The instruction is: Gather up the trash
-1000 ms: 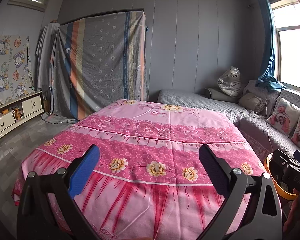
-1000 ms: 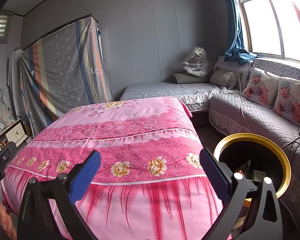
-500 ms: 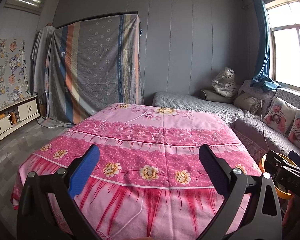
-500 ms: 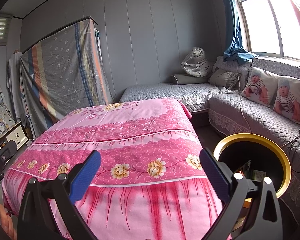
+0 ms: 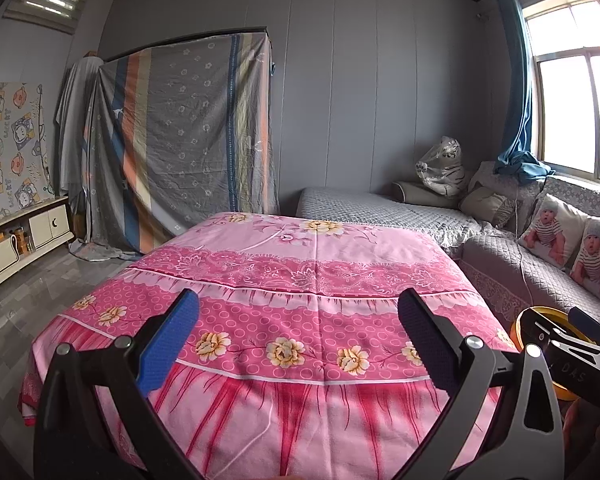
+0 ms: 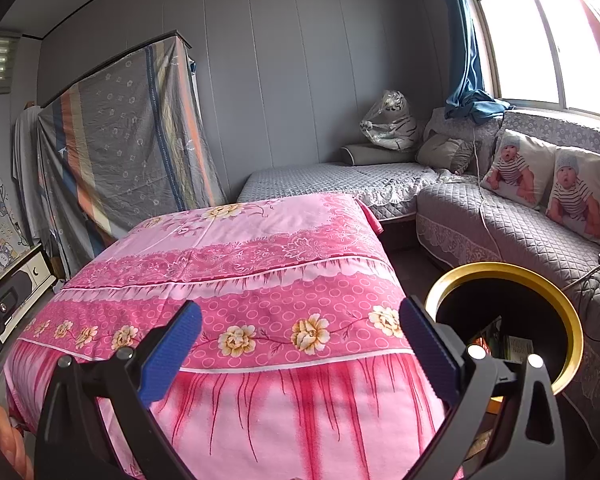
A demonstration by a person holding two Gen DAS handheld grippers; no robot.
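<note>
A black trash bin with a gold rim (image 6: 504, 270) stands on the floor to the right of the pink flowered table (image 6: 240, 248); paper scraps (image 6: 516, 348) lie inside it. In the left wrist view only a slice of the bin's rim (image 5: 518, 330) shows behind the right gripper's body. My left gripper (image 5: 298, 330) is open over the table's near edge, nothing between its blue pads. My right gripper (image 6: 300, 344) is open too and holds nothing, its right finger (image 6: 428, 344) close to the bin's rim. No loose trash shows on the pink cloth (image 5: 316, 280).
A grey quilted sofa (image 6: 500, 228) with baby-print cushions (image 6: 548, 184) wraps the right and back. A wardrobe draped in a striped sheet (image 5: 180, 140) stands at the back left, and a low white cabinet (image 5: 20, 240) lines the left wall. Grey floor (image 5: 20, 300) lies left of the table.
Both views have tilted up and pulled back slightly, so the table sits lower in frame. Both grippers stay open and empty throughout.
</note>
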